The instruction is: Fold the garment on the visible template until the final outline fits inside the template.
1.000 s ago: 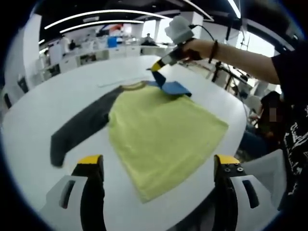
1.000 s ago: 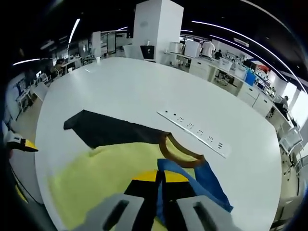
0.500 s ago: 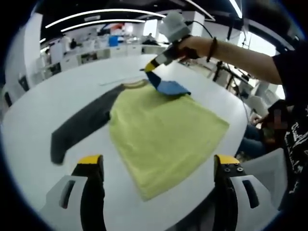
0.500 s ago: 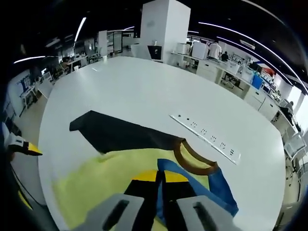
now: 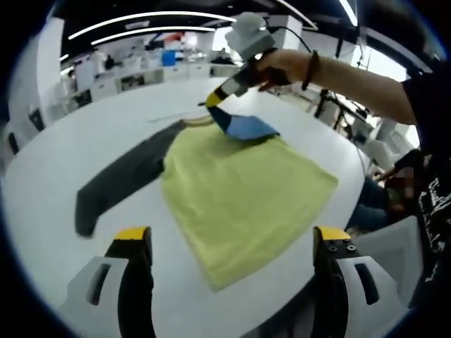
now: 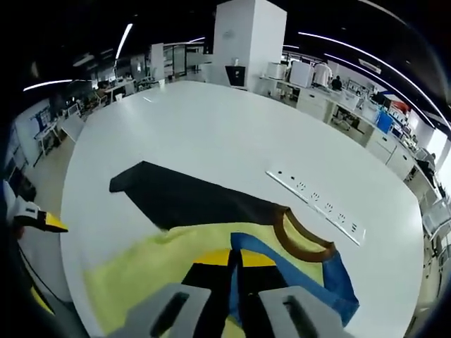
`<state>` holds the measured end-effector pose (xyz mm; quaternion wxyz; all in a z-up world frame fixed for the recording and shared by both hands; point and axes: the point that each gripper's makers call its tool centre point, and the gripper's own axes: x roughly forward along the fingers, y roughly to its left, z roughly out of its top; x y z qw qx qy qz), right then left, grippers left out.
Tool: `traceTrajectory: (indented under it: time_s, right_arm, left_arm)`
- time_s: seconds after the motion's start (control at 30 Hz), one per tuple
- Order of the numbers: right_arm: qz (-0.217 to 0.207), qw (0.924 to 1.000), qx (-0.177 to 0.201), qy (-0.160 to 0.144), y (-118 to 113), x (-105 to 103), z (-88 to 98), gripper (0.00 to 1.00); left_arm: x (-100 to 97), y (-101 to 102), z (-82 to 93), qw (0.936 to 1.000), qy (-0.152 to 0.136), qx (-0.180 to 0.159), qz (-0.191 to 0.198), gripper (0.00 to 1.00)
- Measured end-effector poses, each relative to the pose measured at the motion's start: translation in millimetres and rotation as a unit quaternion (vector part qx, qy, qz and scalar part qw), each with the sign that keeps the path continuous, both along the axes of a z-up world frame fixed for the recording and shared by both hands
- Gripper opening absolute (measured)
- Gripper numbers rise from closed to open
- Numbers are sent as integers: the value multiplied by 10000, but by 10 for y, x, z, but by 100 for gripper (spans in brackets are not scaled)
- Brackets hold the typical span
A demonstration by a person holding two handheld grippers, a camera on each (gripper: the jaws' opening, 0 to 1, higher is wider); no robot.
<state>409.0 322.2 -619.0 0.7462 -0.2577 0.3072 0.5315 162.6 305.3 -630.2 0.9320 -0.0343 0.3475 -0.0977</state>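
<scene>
Wide bare table (image 6: 211, 134) surface lies open beyond the garment (image 5: 239, 190) toward the far edge, broken only by the power strip (image 6: 317, 205) just beyond its collar.

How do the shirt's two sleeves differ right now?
The dark grey sleeve lies flat and stretched out along the white table, free of either gripper. The blue sleeve is pinched in the shut right gripper and raised off the yellow shirt body, folding inward over it. Both join at the brown collar.
</scene>
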Motion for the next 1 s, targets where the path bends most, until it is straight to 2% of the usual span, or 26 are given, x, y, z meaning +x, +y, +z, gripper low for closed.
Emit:
traceTrajectory:
  time_s: [0.43,0.73,1.0]
  right_arm:
    - [283,9996,52,37,232,-245,10,0]
    - [445,9990,9,46,313,-379,-68,0]
    - [465,9988,-38,131,352,-404,-160,0]
  left_arm:
    - [-15,22,-20,10000,24,-26,41,91]
    - [-55,48,-67,9999,94,-51,86,90]
    - [-68,59,-72,9999,86,-69,109,90]
